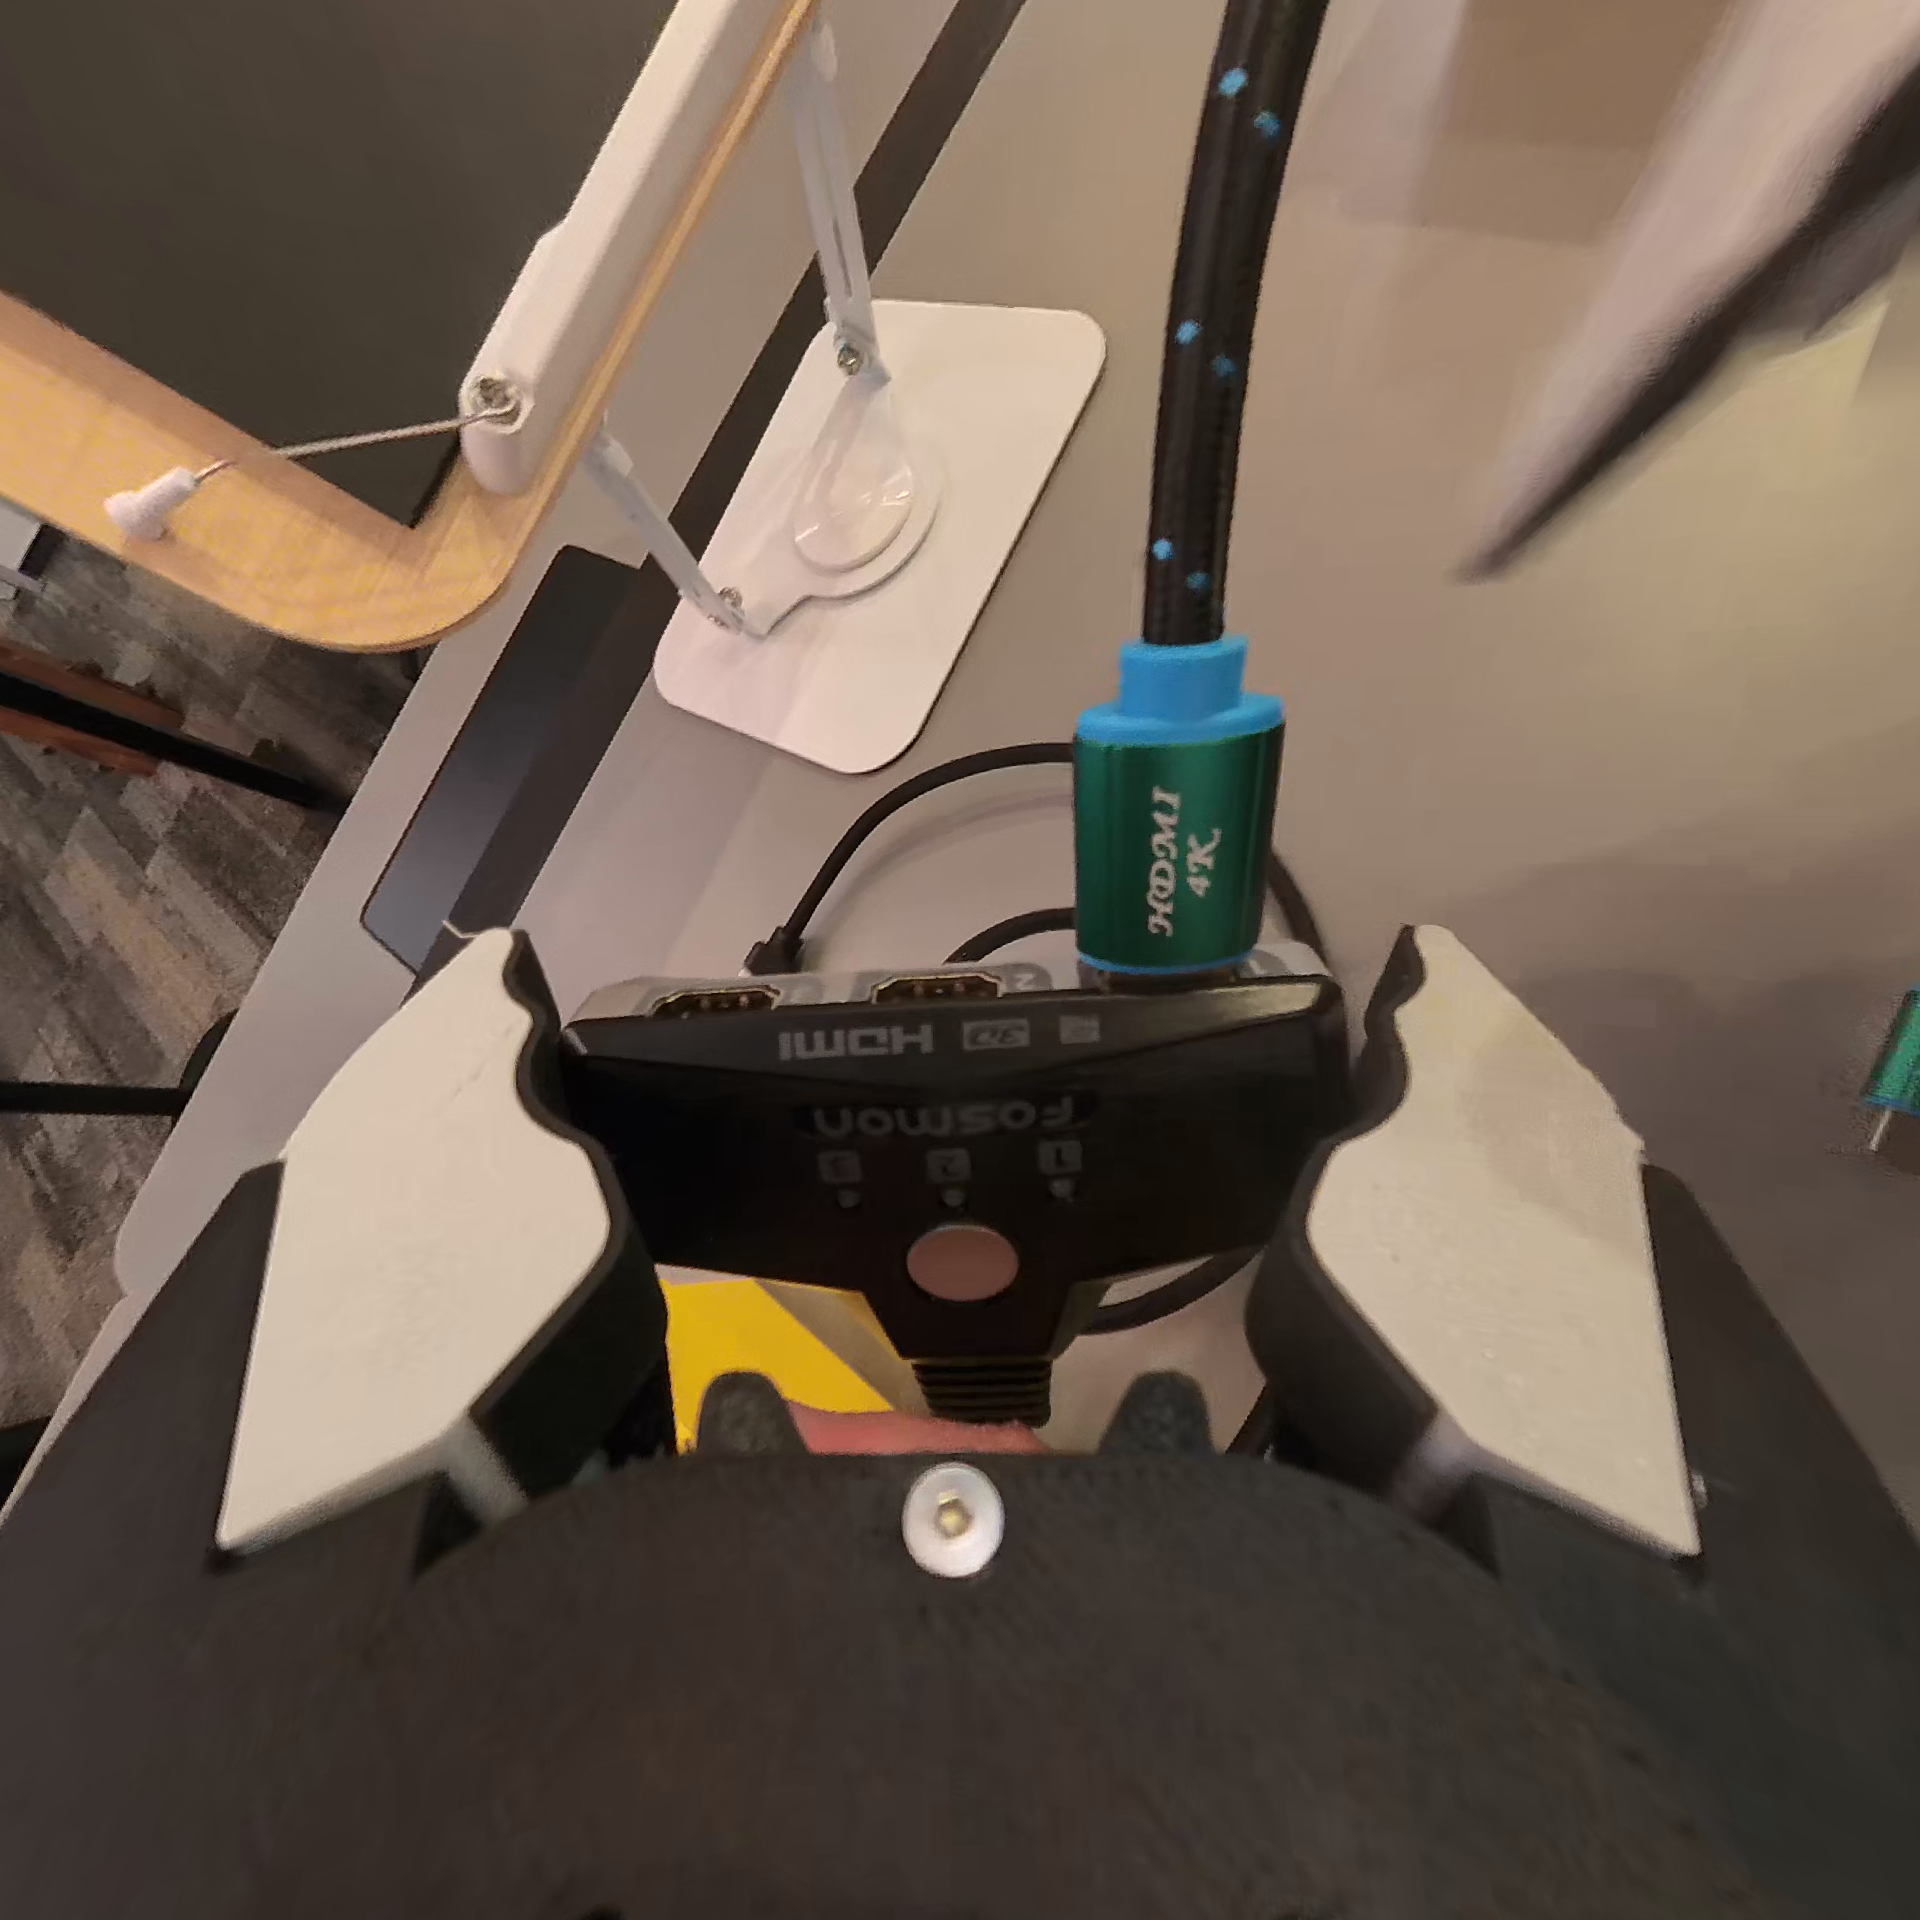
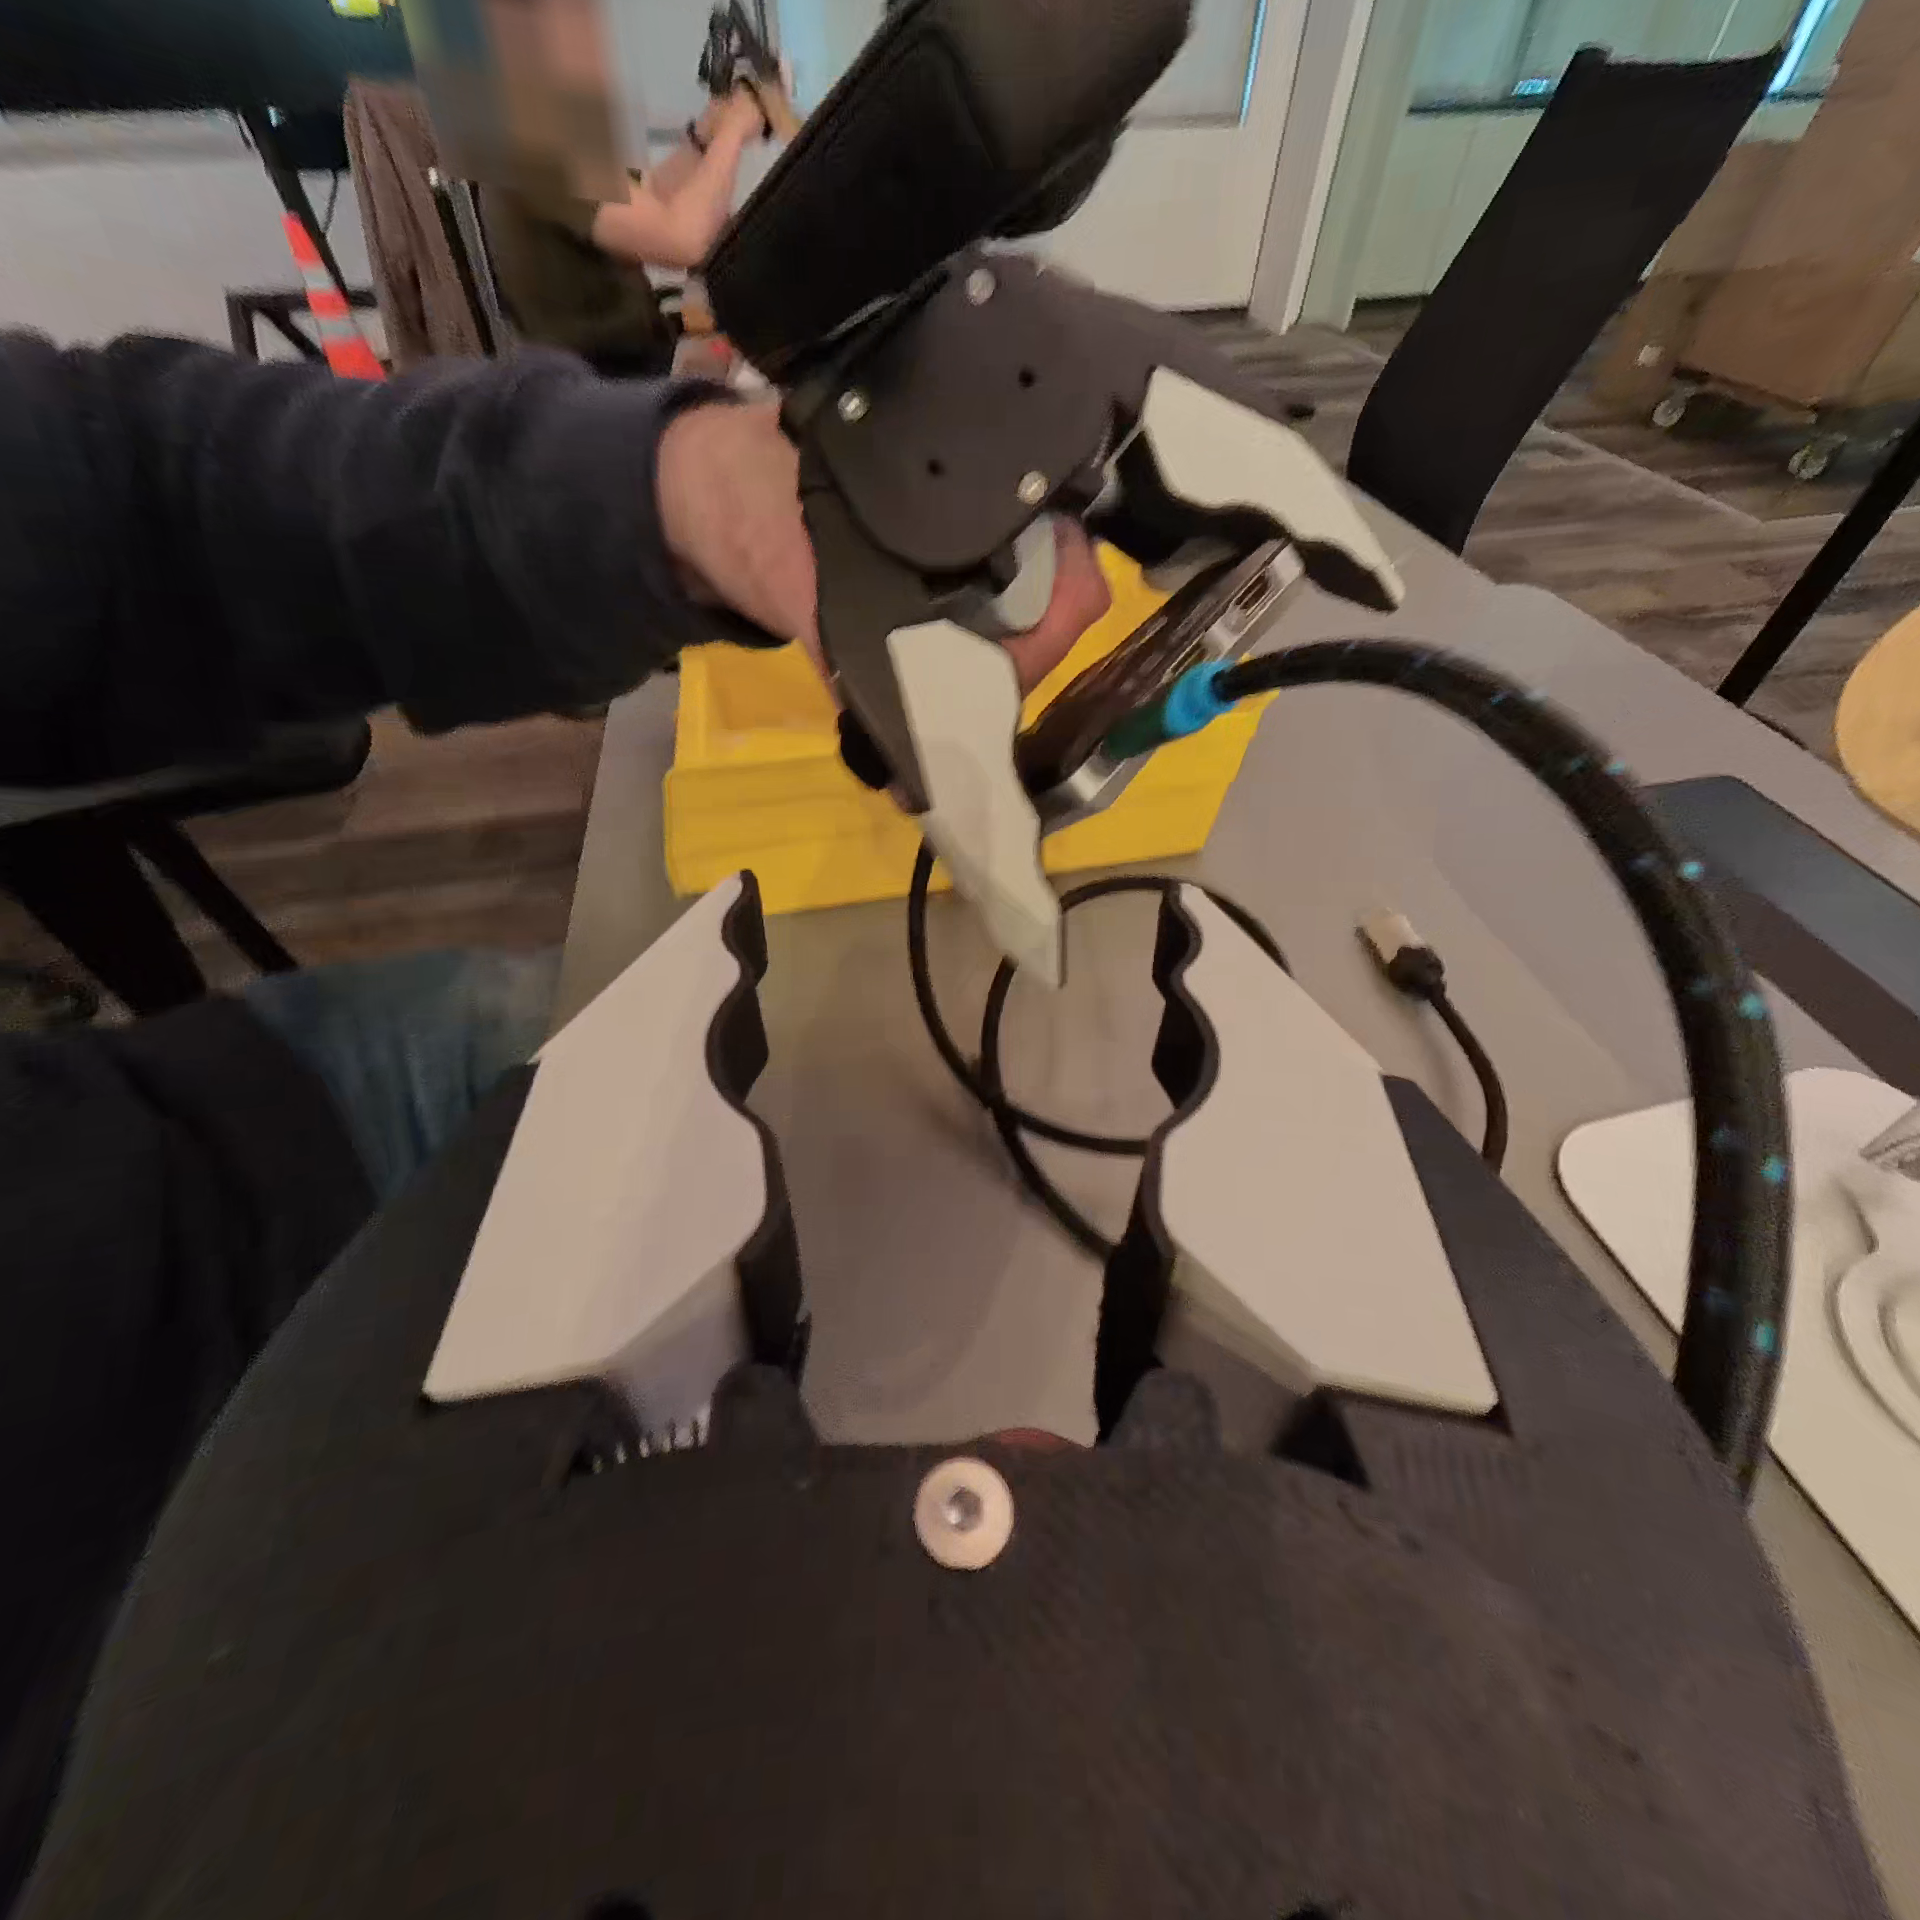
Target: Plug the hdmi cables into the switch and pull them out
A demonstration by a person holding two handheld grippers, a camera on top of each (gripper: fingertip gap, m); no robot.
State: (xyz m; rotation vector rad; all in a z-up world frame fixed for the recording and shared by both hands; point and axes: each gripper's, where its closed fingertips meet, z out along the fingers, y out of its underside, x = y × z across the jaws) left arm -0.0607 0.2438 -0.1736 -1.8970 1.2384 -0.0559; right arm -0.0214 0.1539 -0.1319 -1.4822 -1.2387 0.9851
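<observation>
HDMI switch [image 1: 951, 1122]: small black plastic box, held off the grey counter [image 1: 1558, 727] between the fingers of the left claw [image 1: 951, 1023], which is clenched on its two side edges; a round button and three indicator marks are seen on its top face, and a thin black pigtail lead [image 2: 966, 1049] drops from its near end to coil on the counter. Three ports are lined along its far edge: the left and middle ones are seen empty, the right one is occupied by a green metal-shelled plug [image 1: 1174, 842] with a blue strain collar. Braided cable [image 2: 1714, 1039]: black with blue flecks, thick, arching from that plug up and round to the right in a stiff self-supporting loop. Right claw [image 2: 961, 935]: released, nothing between its fingers, hovering over the counter near the coiled lead. A second green plug [image 1: 1886, 1070] is partly seen at the right edge of the left wrist view. Also present: yellow tray [image 2: 769, 810] on the far side, white lamp base [image 1: 883, 540] on the counter. Handling notes: the switch is judged light and smooth-sided, liable to twist in the grip unless held by its edges as now; the plug shell is judged rigid and the proper place to be gripped, across its flat faces, never by the braid.
</observation>
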